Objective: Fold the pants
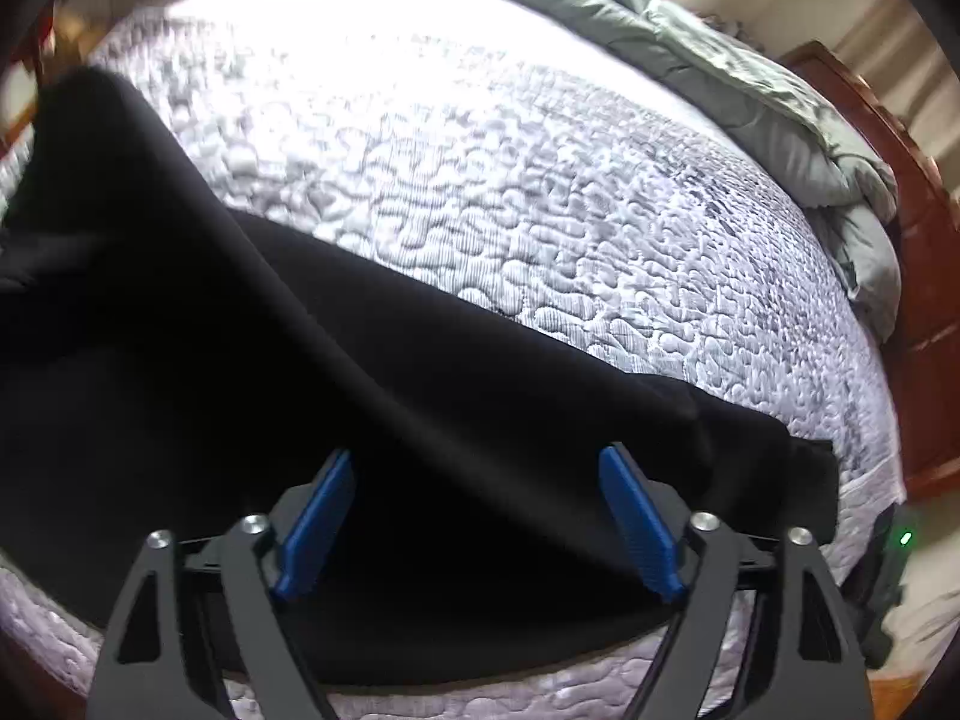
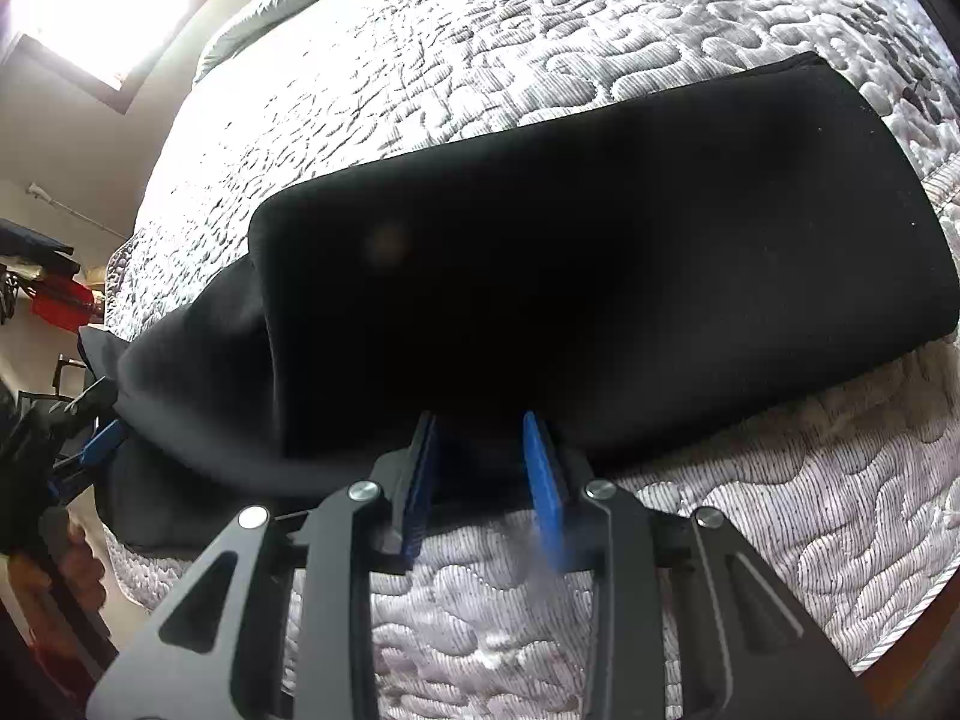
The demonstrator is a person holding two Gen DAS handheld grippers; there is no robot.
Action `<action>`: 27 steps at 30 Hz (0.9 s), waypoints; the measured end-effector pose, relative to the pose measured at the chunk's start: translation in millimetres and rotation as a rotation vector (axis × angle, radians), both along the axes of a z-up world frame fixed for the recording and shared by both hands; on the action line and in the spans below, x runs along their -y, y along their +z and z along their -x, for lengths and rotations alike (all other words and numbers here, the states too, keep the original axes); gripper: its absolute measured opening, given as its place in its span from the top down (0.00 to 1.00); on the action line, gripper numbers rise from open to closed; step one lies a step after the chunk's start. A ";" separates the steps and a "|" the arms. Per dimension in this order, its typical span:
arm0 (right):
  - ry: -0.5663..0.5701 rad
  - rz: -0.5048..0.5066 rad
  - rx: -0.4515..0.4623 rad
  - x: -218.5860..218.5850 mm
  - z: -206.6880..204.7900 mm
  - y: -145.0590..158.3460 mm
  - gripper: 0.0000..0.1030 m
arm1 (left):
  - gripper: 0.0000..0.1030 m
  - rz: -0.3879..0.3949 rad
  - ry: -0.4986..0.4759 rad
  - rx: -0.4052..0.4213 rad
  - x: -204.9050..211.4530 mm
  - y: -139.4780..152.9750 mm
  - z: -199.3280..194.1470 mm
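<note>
Black pants [image 2: 600, 276] lying folded on the bed [image 2: 780, 480].
The left hand-held gripper [image 1: 474, 516] is hovering spread wide and empty; the right hand-held gripper [image 2: 486, 468] is pinching the pants' near edge.

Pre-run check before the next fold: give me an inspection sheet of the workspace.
Surface: pale quilted mattress.
Job's things: black pants, folded over, lying along the mattress's near edge.
Clutter: grey duvet bunched at the far side.
Grippers: left gripper open over the pants, nothing pinched; right gripper at the pants' near edge, grip unclear.
Cables: nothing seen.
Surroundings: wooden bed frame, bright window.
</note>
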State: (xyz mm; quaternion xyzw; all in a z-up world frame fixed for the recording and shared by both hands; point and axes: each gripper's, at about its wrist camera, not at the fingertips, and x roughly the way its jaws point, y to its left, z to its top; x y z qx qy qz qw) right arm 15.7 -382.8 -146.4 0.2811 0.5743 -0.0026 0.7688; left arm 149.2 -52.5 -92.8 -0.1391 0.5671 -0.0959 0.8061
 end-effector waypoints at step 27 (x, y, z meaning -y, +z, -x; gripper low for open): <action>0.252 0.176 0.100 -112.7 -28.6 53.0 0.51 | 0.89 -0.020 0.090 0.254 -6.2 -34.7 110.4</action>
